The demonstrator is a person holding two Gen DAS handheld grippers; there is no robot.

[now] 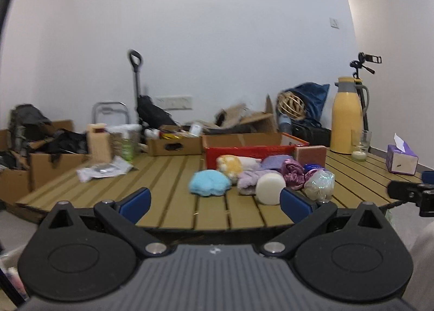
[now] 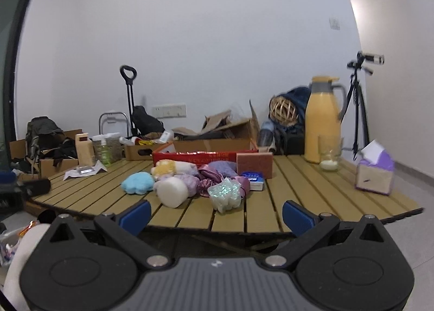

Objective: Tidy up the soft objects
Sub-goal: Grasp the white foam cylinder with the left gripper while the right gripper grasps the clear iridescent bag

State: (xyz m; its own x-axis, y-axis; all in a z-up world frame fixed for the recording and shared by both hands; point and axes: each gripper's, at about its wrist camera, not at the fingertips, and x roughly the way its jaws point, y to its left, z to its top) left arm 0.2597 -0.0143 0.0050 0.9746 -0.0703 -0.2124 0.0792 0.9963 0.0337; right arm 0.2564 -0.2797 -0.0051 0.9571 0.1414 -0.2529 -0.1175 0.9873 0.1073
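Observation:
A heap of soft things lies mid-table in front of a red box point(image 1: 244, 152) point(image 2: 200, 156): a light blue plush point(image 1: 209, 182) point(image 2: 137, 182), a yellow and white plush point(image 1: 230, 165) point(image 2: 169, 166), a white foam cylinder point(image 1: 270, 188) point(image 2: 173, 191), lilac cloth point(image 1: 249, 179), shiny pink fabric point(image 1: 291, 171) point(image 2: 210, 175), an iridescent puff point(image 1: 318, 184) point(image 2: 225, 194) and a pink sponge block point(image 1: 310, 154) point(image 2: 254, 164). My left gripper point(image 1: 215, 204) hangs open at the table's near edge, short of the heap. My right gripper point(image 2: 217, 216) is open too, also at the near edge.
The slatted wooden table point(image 1: 168, 189) point(image 2: 298, 189) also carries a yellow thermos point(image 1: 347, 115) point(image 2: 322, 121), a glass point(image 2: 329, 153), a purple tissue box point(image 1: 401, 159) point(image 2: 375, 175) and a plastic packet point(image 1: 104, 170). Cardboard boxes, bags and a tripod point(image 2: 358, 102) stand behind it.

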